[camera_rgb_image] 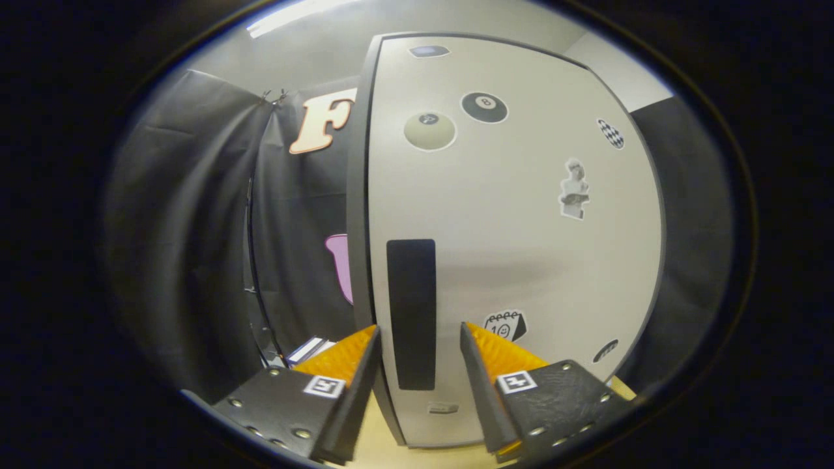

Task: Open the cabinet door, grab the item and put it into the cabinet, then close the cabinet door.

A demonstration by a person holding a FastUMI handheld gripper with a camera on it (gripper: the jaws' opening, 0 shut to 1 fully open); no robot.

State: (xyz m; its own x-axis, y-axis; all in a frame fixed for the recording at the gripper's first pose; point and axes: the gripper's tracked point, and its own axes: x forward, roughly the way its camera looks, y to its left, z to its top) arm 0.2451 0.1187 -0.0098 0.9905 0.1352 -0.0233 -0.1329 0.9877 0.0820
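Nearest to us are our tongs, their two fingers spread apart with nothing pressed between them. Just ahead of them stands the cabinet door, pale and shut flush, with its dark frame edge running up from the left finger. The door's dark vertical handle strip sits in the gap between our fingertips, slightly nearer the left one, and we cannot tell whether either finger touches the door. Stickers dot the panel beyond the fingers: an eight-ball sticker, a round pale sticker, a bust sticker, and a calendar sticker just above the right finger. Under the fingers lies a light wooden tabletop.
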